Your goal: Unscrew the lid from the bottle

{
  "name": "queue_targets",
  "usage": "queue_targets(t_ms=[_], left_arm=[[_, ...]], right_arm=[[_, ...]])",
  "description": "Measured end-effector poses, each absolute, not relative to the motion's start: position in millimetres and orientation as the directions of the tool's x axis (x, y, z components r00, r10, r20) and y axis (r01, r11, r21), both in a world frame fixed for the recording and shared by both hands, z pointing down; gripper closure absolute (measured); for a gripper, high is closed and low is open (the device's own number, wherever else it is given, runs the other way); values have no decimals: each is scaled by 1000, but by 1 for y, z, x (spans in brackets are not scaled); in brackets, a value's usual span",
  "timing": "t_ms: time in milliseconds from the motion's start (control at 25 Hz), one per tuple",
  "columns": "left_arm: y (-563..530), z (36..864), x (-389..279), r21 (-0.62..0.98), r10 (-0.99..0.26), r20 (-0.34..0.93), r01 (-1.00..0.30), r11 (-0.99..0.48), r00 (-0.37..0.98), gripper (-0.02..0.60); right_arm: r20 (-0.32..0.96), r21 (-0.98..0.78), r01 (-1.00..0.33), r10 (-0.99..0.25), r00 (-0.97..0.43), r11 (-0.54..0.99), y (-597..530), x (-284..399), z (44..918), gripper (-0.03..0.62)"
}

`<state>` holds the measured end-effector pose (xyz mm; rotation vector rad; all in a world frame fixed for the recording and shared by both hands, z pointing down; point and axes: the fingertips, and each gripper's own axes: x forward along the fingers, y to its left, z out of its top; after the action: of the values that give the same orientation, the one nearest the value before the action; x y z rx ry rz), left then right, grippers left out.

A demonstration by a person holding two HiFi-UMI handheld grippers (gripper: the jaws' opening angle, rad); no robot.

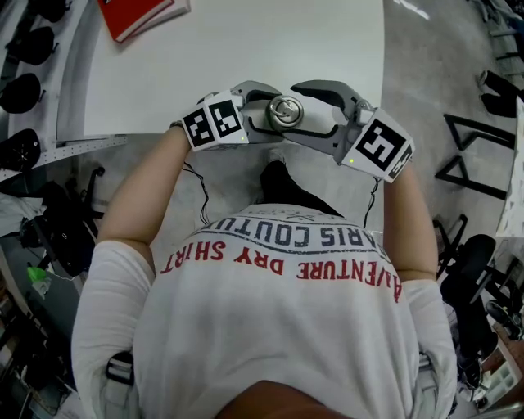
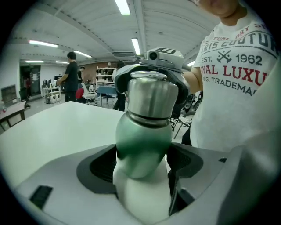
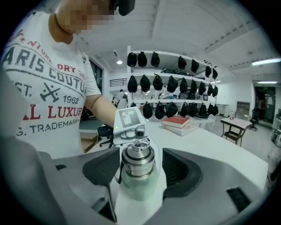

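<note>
Our left tool point(image 2: 142, 163) is clenched on the bottle point(image 2: 142, 136), its dark ribbed pads pressing the body where the green upper part fades to white. Our right tool point(image 3: 138, 169) stands released. Its jaws flank the steel lid point(image 3: 137, 159) on both sides, and we see no firm pinch on it. The bottle is held upright between the two tools, in the air at the near edge of the white bench point(image 1: 246, 65) and not resting on it.

We judge the bottle to be rigid painted metal, of moderate weight and not fragile, though a drop could dent it. The painted body looks smooth, so the left tool's hold low on the body needs to stay firm against the twist. The lid is brushed steel, hard and probably slippery. We think the best purchase is on its straight side wall, below the small wire ring point(image 3: 139, 145) at the top, since that ring is loose and gives no hold.

We can read no brand or label on the bottle itself. The person's white shirt point(image 3: 48, 101) carries partly cut-off print, with "DRY", "EST. 1962", "LUXUR" and "TRADEMA" legible. A red book point(image 1: 135, 15) lies at the far side of the bench, and its cover text is too small to read.
</note>
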<state>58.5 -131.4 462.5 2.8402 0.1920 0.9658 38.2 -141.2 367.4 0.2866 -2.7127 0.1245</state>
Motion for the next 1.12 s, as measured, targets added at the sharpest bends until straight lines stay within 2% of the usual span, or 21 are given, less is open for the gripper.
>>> queue_targets(t_ms=[280,560,800,1120], left_arm=[[-131,461,61,163,-24,547,-135,-977,837,216],[-131,460,57,162,-209,511,-332,-929,834,216],[-132,460,58,158,-323,491,-447,-880,809,216],[-131,459,59,153,-378,494,-507,-848,783,216]], right_arm=[[354,-33,-461,-421,-835,887,-135,40,369,307],[342,-1,-662,-622,-704,749,-138,44,378,307],[309,-35,-747,-703,-640,664,-138,45,380,309],[301,-16,-795,-755,-583,607,-140,45,381,319]])
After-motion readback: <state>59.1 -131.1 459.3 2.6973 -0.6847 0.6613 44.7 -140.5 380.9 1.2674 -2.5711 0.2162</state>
